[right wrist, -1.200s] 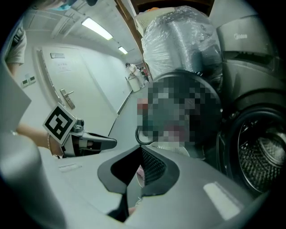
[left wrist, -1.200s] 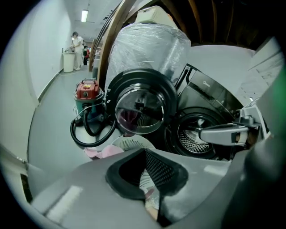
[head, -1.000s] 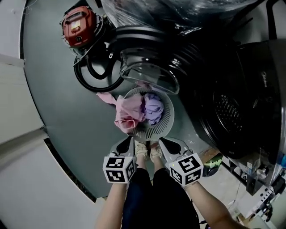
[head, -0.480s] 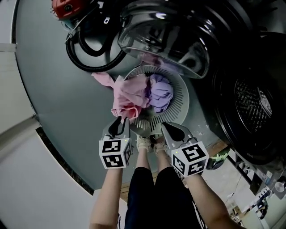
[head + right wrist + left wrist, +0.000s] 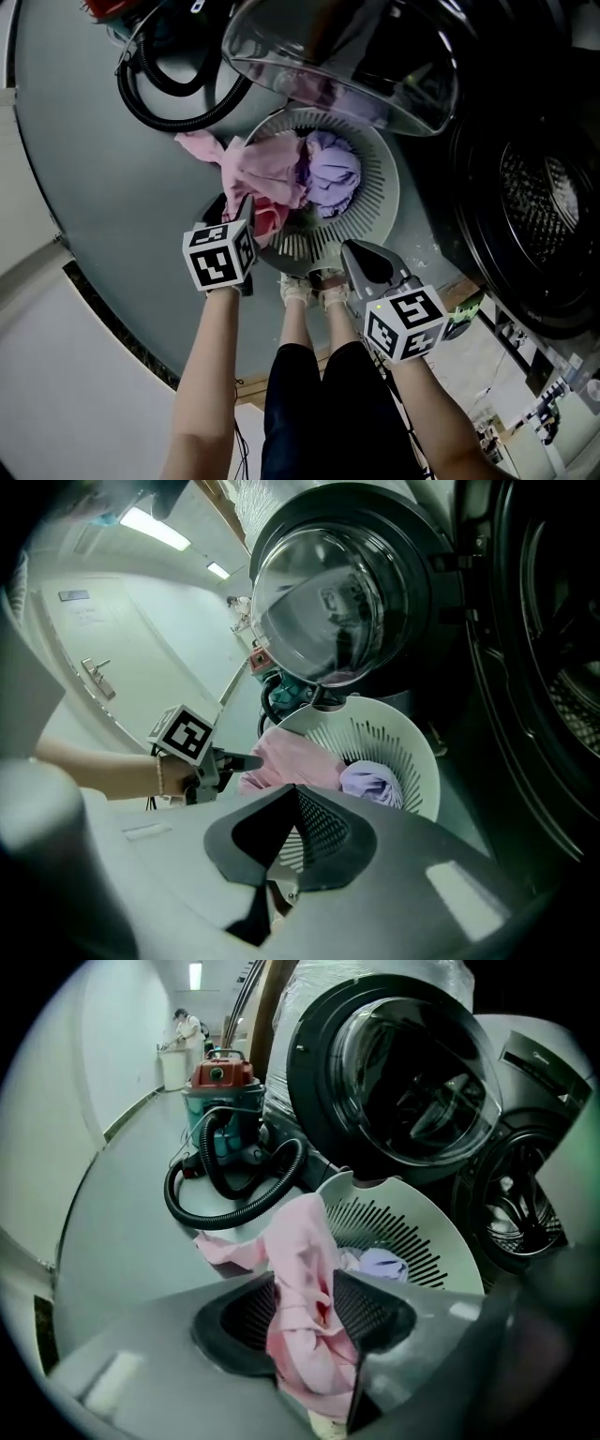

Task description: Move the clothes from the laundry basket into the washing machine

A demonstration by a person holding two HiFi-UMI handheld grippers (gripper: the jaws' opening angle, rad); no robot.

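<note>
The left tongs (image 5: 305, 1288) are clamped on a bunched fold of the pink garment (image 5: 300, 1227), which lies over the near rim of the laundry basket (image 5: 389, 202), with one tail spread on the floor (image 5: 103, 187). The right tongs (image 5: 295, 789) are pressed together at the tips with nothing in them and hang just short of the basket. A purple garment (image 5: 333, 173) sits inside the basket, touching the pink one.

Several things could go wrong from here:
- The hold seems to be on a loose fold only, so the cloth may slide out when lifted.
- The tail could drag across the floor or catch on the vacuum hose (image 5: 169, 94) lying nearby.
- The purple piece may be pulled out with the pink one and drop outside the basket.
- The open glass door (image 5: 347, 56) of the washing machine hangs over the basket. A straight lift could knock it, so the cloth probably has to swing round to the drum (image 5: 539, 216).

No brand or label can be read. There is faint lettering on the machine's top panel in the left gripper view, too small to make out.
</note>
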